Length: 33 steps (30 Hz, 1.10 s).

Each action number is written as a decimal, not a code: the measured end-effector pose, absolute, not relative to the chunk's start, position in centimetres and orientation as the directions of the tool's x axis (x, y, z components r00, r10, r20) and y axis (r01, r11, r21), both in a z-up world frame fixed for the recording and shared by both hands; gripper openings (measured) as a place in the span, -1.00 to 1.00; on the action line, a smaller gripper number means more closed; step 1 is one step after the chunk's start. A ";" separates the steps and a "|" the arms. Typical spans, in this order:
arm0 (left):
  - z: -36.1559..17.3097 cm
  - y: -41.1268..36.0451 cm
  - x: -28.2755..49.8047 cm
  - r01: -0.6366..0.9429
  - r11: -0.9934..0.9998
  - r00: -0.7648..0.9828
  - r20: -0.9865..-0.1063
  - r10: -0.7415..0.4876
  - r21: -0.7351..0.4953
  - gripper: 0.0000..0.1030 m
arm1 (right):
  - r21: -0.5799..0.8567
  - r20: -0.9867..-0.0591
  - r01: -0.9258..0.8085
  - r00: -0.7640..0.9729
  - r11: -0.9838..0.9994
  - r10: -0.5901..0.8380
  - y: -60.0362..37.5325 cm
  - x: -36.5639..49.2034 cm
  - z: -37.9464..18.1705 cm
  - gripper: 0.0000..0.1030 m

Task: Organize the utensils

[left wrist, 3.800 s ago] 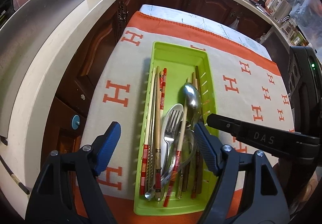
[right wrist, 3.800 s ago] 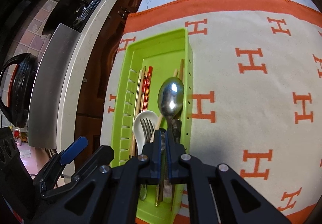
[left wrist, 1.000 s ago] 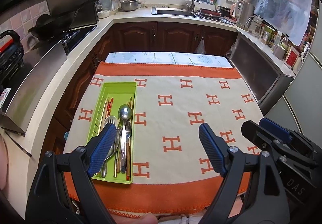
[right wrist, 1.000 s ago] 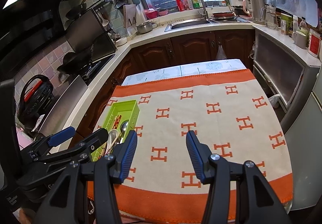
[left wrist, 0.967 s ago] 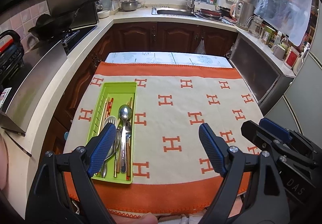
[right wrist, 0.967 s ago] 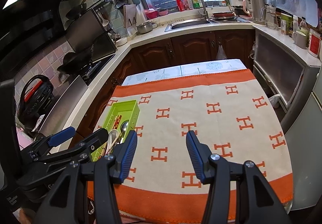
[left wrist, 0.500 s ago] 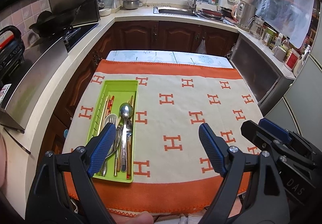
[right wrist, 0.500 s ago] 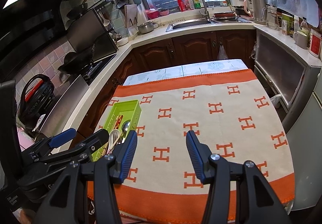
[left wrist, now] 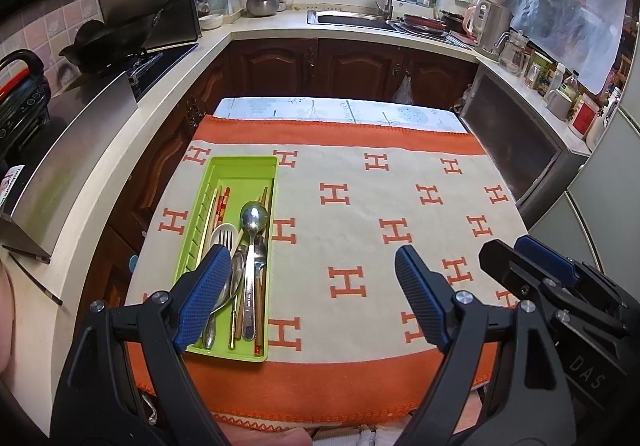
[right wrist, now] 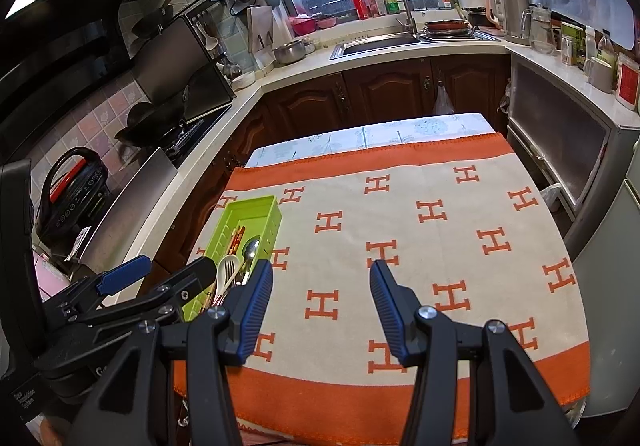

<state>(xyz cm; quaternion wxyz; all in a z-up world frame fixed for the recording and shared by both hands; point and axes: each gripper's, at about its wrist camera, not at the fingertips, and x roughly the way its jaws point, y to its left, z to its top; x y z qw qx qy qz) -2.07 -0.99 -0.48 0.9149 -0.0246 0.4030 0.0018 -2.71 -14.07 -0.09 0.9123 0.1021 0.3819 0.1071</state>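
Utensils all sit in the green tray at the cloth's left edge. Left wrist view: big spoon, fork and chopsticks piled lengthwise in the tray; left gripper hangs above the cloth just right of the tray, jaws wide open, empty

Right wrist view: right gripper also spread open and empty, over the cloth right of the tray; tray's near end hidden behind the left gripper body

Looks done to me. Risks: tray sits close to the table edge, so a bump from either gripper could tip it off; the spoon rides on top of the pile and could roll out
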 end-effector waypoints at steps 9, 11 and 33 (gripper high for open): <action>-0.6 -1.1 -2.0 -0.024 0.999 0.673 -0.739 -0.012 -0.038 0.60 | 0.274 -0.677 -0.116 0.682 0.955 0.277 -13.7 -2.6 -0.3 -0.02; -0.6 -1.1 -2.0 -0.023 0.999 0.674 -0.739 -0.014 -0.040 0.60 | 0.277 -0.677 -0.114 0.681 0.954 0.278 -13.5 -2.6 -0.6 -0.02; -1.1 -0.7 -1.6 -0.021 0.999 0.661 -0.751 -0.007 -0.028 0.59 | 0.286 -0.681 -0.105 0.677 0.953 0.279 -13.4 -2.6 -1.1 -0.02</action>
